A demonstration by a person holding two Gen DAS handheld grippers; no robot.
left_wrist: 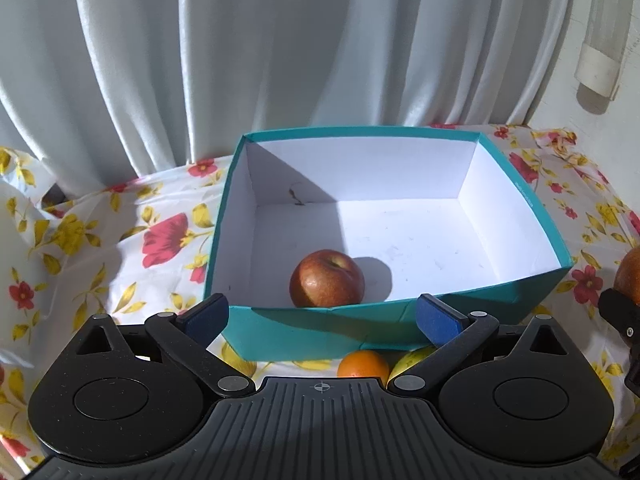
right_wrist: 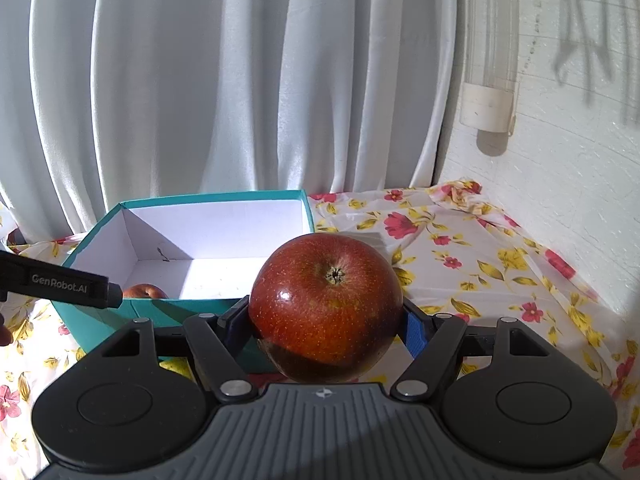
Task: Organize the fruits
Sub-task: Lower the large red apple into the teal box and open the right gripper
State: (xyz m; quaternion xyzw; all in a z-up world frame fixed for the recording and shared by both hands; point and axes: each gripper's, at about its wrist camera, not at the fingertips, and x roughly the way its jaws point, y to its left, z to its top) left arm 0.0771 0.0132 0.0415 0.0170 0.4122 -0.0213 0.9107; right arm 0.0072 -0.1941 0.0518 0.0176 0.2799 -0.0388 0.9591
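A teal box [left_wrist: 320, 328] with a white inside stands on the flowered tablecloth. One red apple [left_wrist: 327, 279] lies inside it by the near wall. My left gripper [left_wrist: 322, 314] is open wide above the box's near edge, nothing between its blue pads [left_wrist: 436, 320]. Below it an orange [left_wrist: 363, 364] and a yellow-green fruit [left_wrist: 412, 360] lie on the cloth in front of the box. My right gripper [right_wrist: 326, 322] is shut on a large dark red apple [right_wrist: 326, 304], held to the right of the box [right_wrist: 92, 324]. The boxed apple [right_wrist: 145, 291] shows there too.
A white curtain [left_wrist: 280, 60] hangs close behind the table and a white wall [right_wrist: 560, 160] with a pipe [right_wrist: 490, 80] bounds the right side. The flowered cloth [right_wrist: 460, 256] lies bare right of the box. The left gripper's black finger [right_wrist: 60, 284] reaches in at the left.
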